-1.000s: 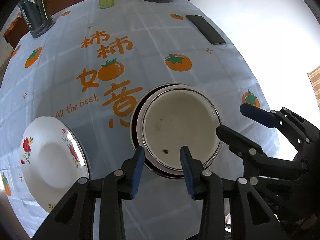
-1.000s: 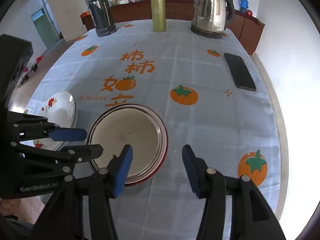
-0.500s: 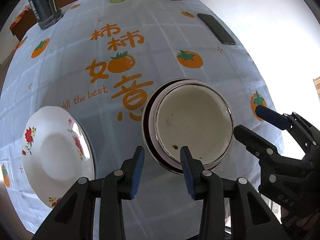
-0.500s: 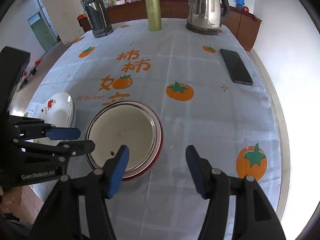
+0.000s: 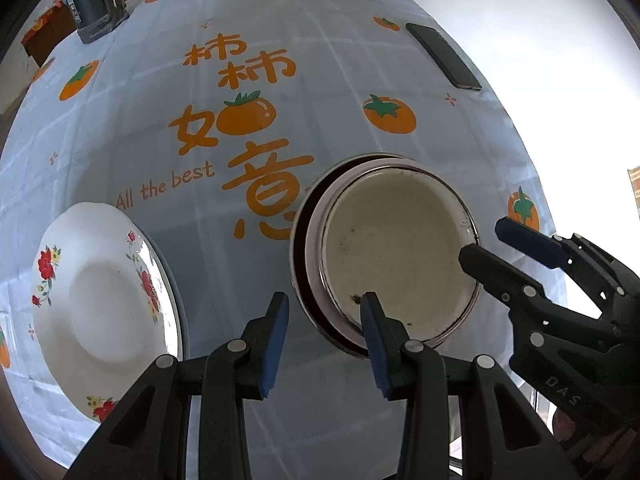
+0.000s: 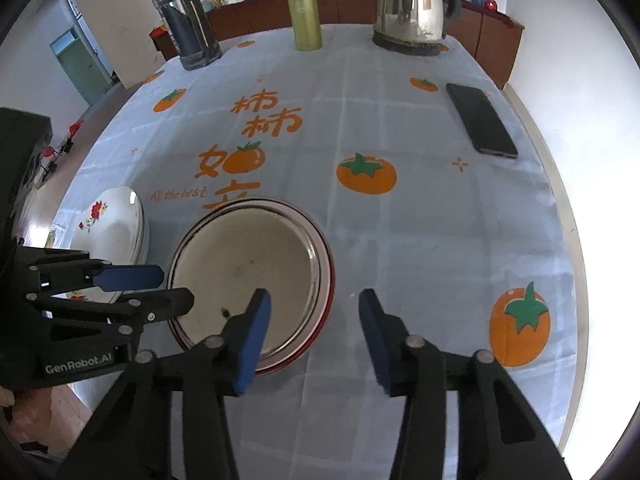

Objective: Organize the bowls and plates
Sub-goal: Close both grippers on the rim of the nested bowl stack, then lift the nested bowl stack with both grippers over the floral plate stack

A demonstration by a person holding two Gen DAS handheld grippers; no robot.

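Observation:
A cream enamel bowl (image 5: 400,256) sits nested in a red-rimmed dish (image 6: 326,300) on the persimmon tablecloth. A white floral plate (image 5: 100,300) lies alone to its left. In the left wrist view, my left gripper (image 5: 324,332) hovers open over the stack's near left rim, and its pads press on nothing. My right gripper (image 6: 312,320) hangs over the stack's right rim. Its jaws are closing, with one finger above the bowl and the other above the cloth, not touching the rim. Each gripper shows in the other's view: the right gripper (image 5: 496,244) and the left gripper (image 6: 160,286).
A black phone (image 6: 480,120) lies near the table's right edge. At the far end stand a steel kettle (image 6: 412,4), a green tumbler (image 6: 306,12) and a dark jar (image 6: 184,20). The floral plate (image 6: 116,224) reaches close to the left edge.
The right gripper's jaws spread a little, then narrowed to less than before. The left gripper's gap is the same. The dishes have not moved on the cloth.

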